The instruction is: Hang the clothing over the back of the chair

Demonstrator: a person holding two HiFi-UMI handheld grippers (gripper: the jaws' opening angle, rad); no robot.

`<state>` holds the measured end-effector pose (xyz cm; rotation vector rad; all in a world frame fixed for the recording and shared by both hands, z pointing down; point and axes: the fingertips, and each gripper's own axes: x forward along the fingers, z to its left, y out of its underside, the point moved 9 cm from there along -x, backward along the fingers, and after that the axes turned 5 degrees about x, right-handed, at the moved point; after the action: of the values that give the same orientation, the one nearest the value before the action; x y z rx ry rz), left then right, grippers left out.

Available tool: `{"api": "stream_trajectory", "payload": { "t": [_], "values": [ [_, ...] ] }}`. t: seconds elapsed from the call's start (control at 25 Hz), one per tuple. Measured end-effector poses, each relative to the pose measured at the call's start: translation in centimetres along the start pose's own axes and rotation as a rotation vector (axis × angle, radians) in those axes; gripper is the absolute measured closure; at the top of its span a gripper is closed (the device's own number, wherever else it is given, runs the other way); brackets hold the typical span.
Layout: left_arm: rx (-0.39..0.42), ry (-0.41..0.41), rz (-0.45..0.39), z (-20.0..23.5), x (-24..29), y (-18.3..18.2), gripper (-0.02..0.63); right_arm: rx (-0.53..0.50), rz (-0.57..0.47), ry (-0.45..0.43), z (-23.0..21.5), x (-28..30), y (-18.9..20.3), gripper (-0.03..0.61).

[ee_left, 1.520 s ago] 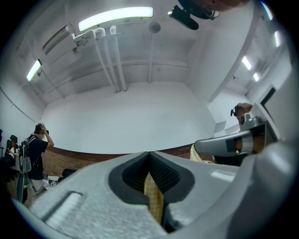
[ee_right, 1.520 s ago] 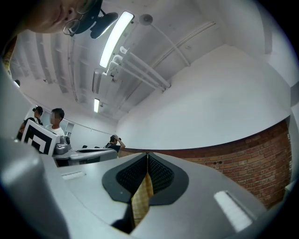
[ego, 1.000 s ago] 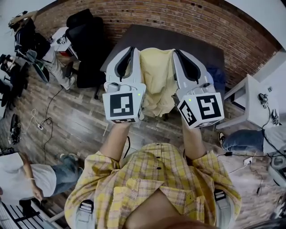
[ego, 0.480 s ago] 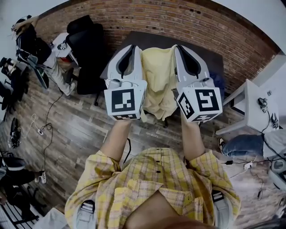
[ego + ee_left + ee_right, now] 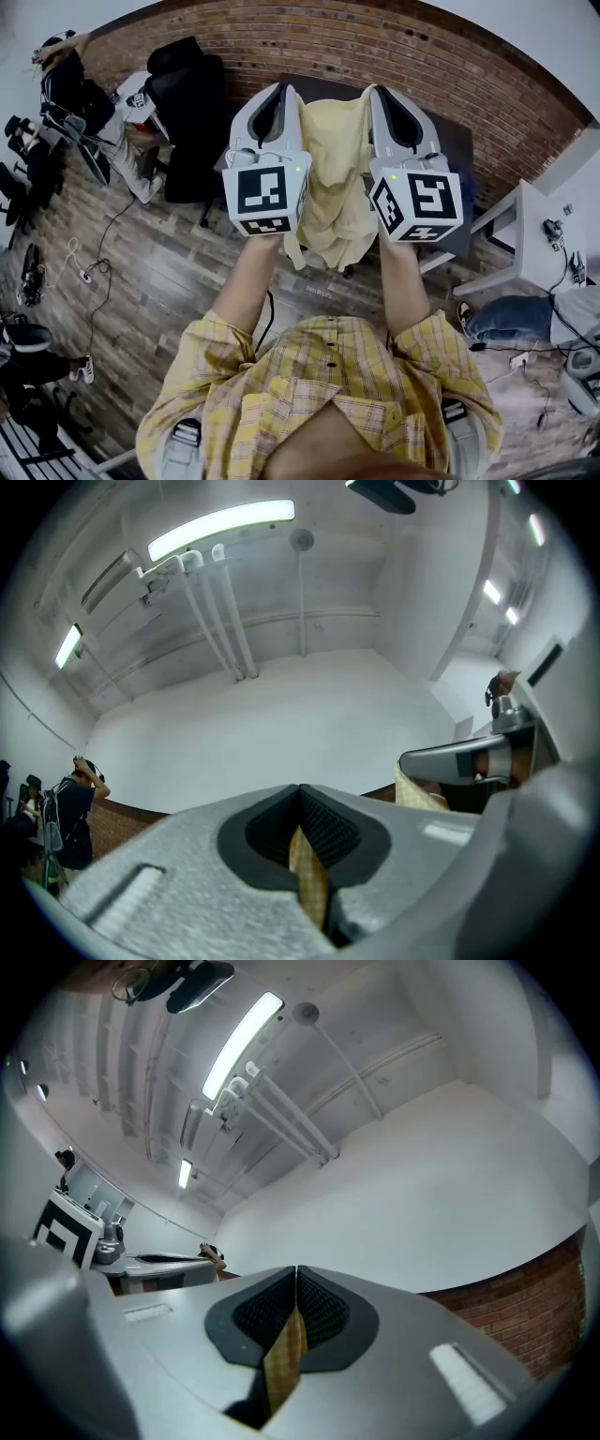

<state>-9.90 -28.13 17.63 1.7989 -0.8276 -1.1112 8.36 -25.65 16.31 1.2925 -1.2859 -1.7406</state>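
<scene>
Holding the yellow checked shirt (image 5: 335, 183) over the wooden floor (image 5: 178, 272), we have the left tongs (image 5: 278, 94) and the right tongs (image 5: 382, 94) each clamped tight on its top edge, the cloth hanging between them, a black chair (image 5: 187, 112) at left.

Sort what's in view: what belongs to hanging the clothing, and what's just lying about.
Job in hand: yellow garment, pinched by the left claw and the right claw; black chair, possibly the one to hang it on, though I can't tell.
Lying about: dark table, white side table, floor cables.
</scene>
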Motion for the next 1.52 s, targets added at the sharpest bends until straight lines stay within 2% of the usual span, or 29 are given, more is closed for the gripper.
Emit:
{"api": "stream_trajectory", "payload": {
  "t": [0.32, 0.76, 1.0, 1.24, 1.52],
  "values": [
    [-0.021, -0.020, 0.042, 0.6, 2.8, 1.9, 0.611, 0.001, 0.007, 0.049, -1.2, 2.8, 2.0, 0.565],
    [-0.097, -0.012, 0.096, 0.8, 6.2, 5.7, 0.611, 0.015, 0.028, 0.102, -2.7, 5.9, 5.2, 0.563],
    [-0.125, -0.009, 0.138, 0.9, 7.3, 8.0, 0.611, 0.022, 0.071, 0.117, -3.4, 7.2, 7.5, 0.563],
    [-0.141, 0.014, 0.201, 0.2, 8.8, 10.5, 0.611, 0.069, 0.127, 0.119, -4.3, 8.3, 10.2, 0.563],
    [-0.158, 0.036, 0.269, -0.7, 9.6, 13.8, 0.611, 0.062, 0.212, 0.140, -4.6, 9.1, 13.5, 0.563]
  ]
}}
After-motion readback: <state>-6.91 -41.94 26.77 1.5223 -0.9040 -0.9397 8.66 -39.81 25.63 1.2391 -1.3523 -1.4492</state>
